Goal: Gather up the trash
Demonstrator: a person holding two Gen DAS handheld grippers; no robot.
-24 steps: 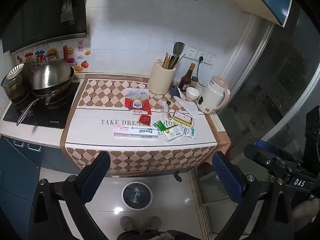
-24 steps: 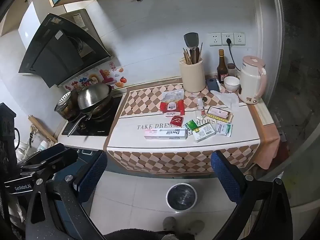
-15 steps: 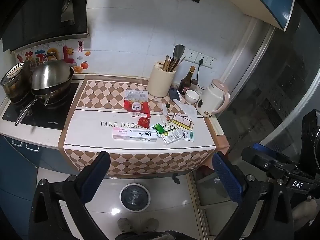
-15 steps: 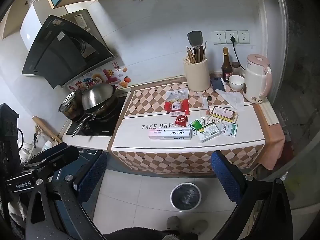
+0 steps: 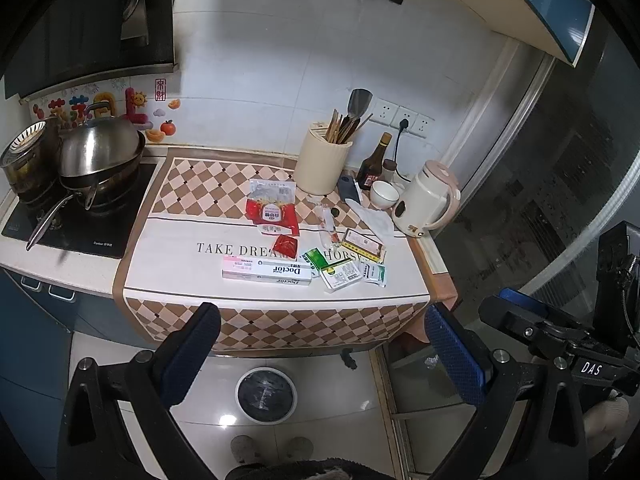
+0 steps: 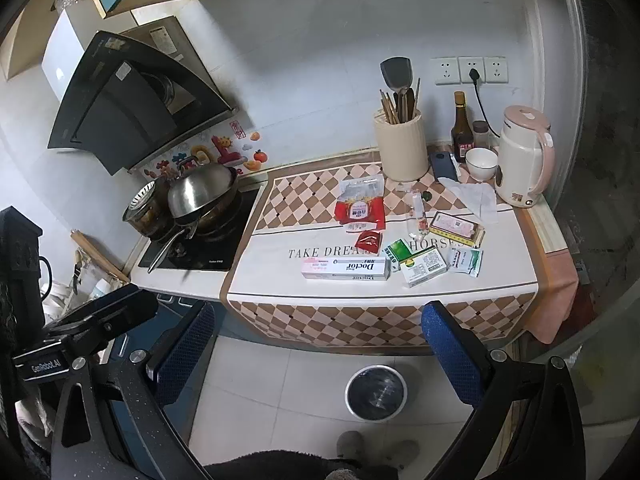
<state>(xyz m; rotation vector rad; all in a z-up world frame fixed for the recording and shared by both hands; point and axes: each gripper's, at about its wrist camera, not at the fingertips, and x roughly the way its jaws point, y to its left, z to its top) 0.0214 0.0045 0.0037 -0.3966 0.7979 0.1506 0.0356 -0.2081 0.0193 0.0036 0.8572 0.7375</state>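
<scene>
Trash lies scattered on the checked cloth of the counter: a white Doctor toothpaste box point(image 5: 267, 272) point(image 6: 346, 269), a red snack wrapper point(image 5: 273, 214) point(image 6: 360, 210), a small red packet point(image 5: 287, 245), a green-and-white box point(image 5: 340, 274) point(image 6: 423, 266), a green sachet point(image 5: 374, 273), a flat yellow box point(image 5: 363, 245) and a crumpled tissue point(image 5: 372, 220) point(image 6: 476, 196). A round trash bin point(image 5: 266, 395) point(image 6: 376, 387) stands on the floor below the counter's front edge. My left gripper point(image 5: 322, 354) and right gripper point(image 6: 318, 350) hang open and empty, well short of the counter, above the bin.
At the counter's back right stand a cream utensil holder point(image 5: 322, 166), a dark bottle point(image 5: 372, 168), a white bowl point(image 5: 384, 195) and a pink-and-white kettle point(image 5: 426, 210). A lidded wok point(image 5: 98, 160) sits on the stove at left. A glass door point(image 5: 560, 200) bounds the right. Slippered feet point(image 5: 272, 448) show below.
Both views have drifted slightly; in the right wrist view the counter has slid a little to the right. Nothing on the counter has moved and both grippers stay open.
</scene>
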